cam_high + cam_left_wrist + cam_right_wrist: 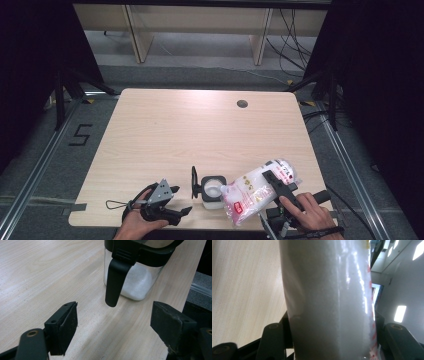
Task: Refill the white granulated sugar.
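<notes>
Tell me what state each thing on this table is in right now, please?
Container: lid flipped open, standing upright, white grains inside.
Bag: clamped and lifted, tilted down toward the container's mouth, full of white grains.
Right gripper: jaws shut on the bag.
Left gripper: jaws open, nothing between them, beside the container.
Table: bare wood around them.

The table (200, 130) has a pale wood-grain top with a smooth, matt finish. The jar (140, 282) is clear and glossy, glass or plastic I cannot tell, with a matt black plastic rim and lid (194, 182); the white contents look fine and grainy. The bag (250, 192) is thin glossy plastic film, translucent white with red print, catching highlights. The gripper pads (67, 327) are dull black with a rubbery look and worn, rough edges.
</notes>
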A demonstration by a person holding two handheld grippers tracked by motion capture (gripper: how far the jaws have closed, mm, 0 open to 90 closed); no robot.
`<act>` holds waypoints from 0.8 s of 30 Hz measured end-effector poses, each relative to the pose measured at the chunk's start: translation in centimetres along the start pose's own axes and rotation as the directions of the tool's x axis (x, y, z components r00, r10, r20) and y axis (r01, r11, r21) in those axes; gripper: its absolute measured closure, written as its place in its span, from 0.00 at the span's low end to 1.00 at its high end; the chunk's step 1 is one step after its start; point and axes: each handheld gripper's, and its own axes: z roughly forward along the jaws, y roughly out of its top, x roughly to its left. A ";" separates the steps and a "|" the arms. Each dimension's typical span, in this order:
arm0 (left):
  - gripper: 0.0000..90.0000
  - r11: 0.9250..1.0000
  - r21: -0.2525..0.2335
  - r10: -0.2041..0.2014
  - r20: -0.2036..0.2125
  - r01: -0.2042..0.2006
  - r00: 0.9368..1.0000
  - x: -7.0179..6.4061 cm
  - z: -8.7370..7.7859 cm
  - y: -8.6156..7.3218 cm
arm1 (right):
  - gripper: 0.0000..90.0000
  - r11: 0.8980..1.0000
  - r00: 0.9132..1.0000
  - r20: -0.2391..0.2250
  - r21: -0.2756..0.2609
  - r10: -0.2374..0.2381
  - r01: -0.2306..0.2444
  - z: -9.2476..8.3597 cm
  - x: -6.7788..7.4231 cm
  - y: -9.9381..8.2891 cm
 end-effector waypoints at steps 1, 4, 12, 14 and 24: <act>0.24 1.000 0.000 -0.009 -0.002 0.009 1.000 -0.1 0.0 0.0 | 0.50 1.000 1.000 0.006 -0.021 -0.022 0.023 0.1 -0.2 0.0; 0.24 1.000 -0.001 -0.008 -0.003 0.008 1.000 -0.1 0.0 0.0 | 0.50 0.999 0.999 0.013 -0.027 -0.032 0.033 0.2 -0.2 -0.1; 0.24 1.000 -0.002 -0.002 -0.001 0.002 1.000 0.0 0.0 0.0 | 0.50 1.000 1.000 0.001 -0.029 0.003 -0.003 0.2 -0.1 -0.2; 0.24 1.000 0.001 0.005 -0.003 -0.005 1.000 0.0 0.0 0.0 | 0.50 0.999 1.000 0.009 -0.035 -0.011 0.011 0.2 -0.2 -0.2; 0.24 1.000 -0.002 -0.001 -0.001 0.001 1.000 0.0 0.0 0.0 | 0.50 0.999 1.000 0.002 -0.035 -0.014 0.014 0.4 0.0 -0.3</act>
